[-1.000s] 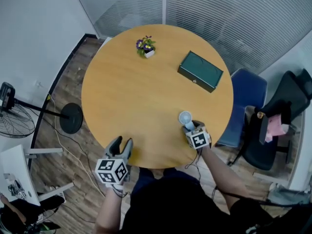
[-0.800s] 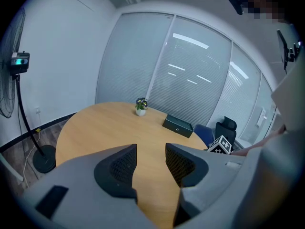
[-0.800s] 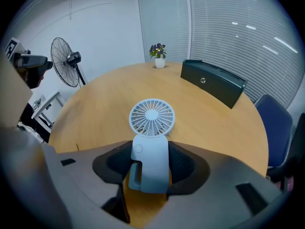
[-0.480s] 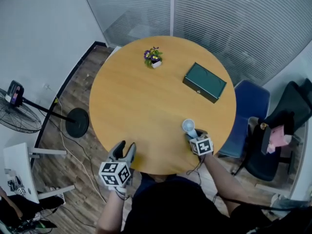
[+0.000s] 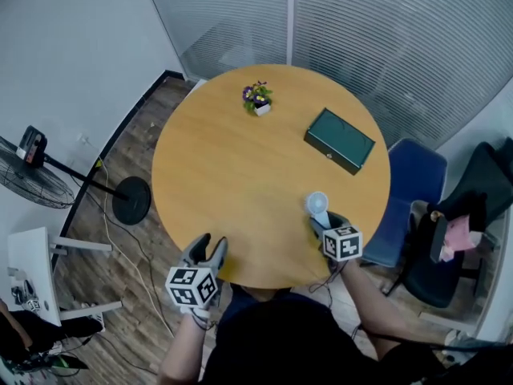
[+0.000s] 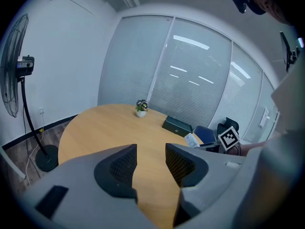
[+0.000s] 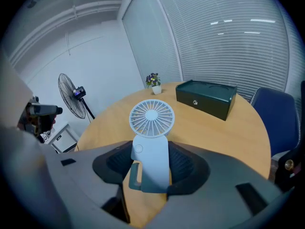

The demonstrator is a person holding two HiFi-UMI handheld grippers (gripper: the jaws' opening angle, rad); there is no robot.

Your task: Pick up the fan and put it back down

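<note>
While its dark ribbed pads [image 7: 183, 165] press on either side of the pale handle, the right claw [image 7: 150, 144] is clamped on the handheld fan [image 7: 152, 152]. It grips the fan low on its body, just below the small round button. The round slatted grille stands clear above the claw tips, and a loop juts from the handle's lower left. The handle's foot shows bare wood beneath it and appears to hang just off the tabletop [image 5: 232, 167]. From the head view, the fan sits over the near right part of this round wooden tabletop, close to the edge by the person's right forearm. The left claw [image 6: 151, 147] hovers at the near left edge with its jaws apart. Only bare wood shows in the gap between its pads [image 6: 123, 168]. Farther across the tabletop, a dark green box [image 5: 339, 140] with a small clasp on its front lies to the right. It is well apart from the fan. A small potted plant [image 5: 257, 99] with purple flowers stands near the far rim. Off the tabletop, a blue chair [image 5: 413, 187] is tucked just beside its right edge, and a black chair [image 5: 469, 215] carrying something pink stands beyond it. A pedestal fan [image 5: 32, 179] stands on the wood floor [image 5: 96, 287] to the left, before a white wall. Striped frosted glass panels [image 5: 385, 38] close off the far side.
</note>
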